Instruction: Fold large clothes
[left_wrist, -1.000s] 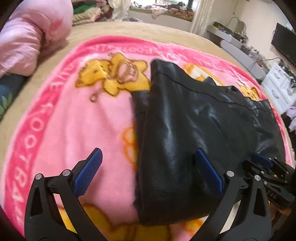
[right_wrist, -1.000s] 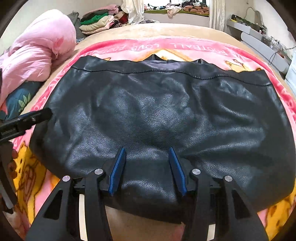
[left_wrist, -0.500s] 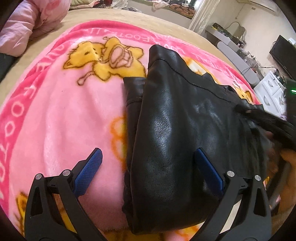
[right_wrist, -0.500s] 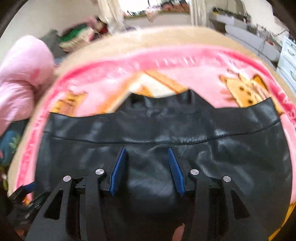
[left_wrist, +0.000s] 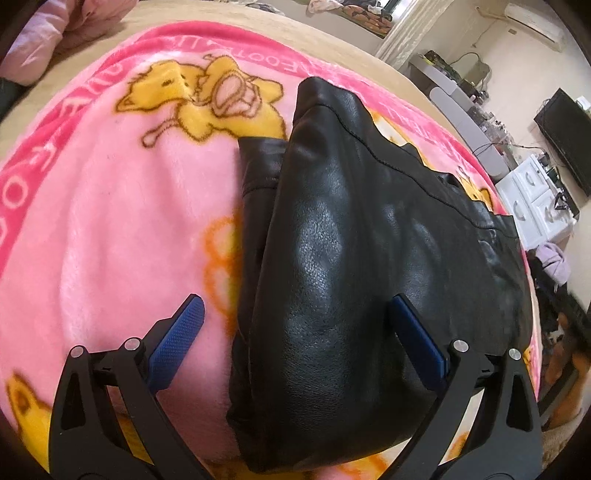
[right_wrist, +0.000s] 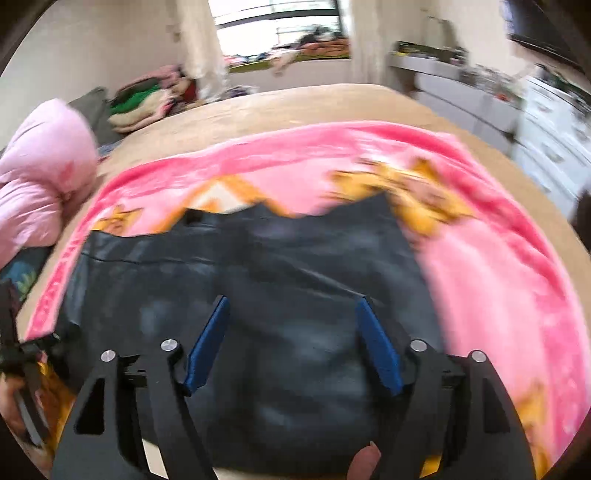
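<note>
Since both the left gripper (left_wrist: 291, 332) and right gripper (right_wrist: 291, 336) hover released, the slick black leather jacket (left_wrist: 351, 258) may unfold on the pink blanket (left_wrist: 110, 221)

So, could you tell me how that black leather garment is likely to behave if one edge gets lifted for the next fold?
The black leather garment would probably drape rather than hold flat: it already lies in soft stacked layers. Its thick, glossy, grained surface suggests it is fairly heavy and may slip between pads. On the fleecy pink blanket, it may drag the cloth slightly.
</note>
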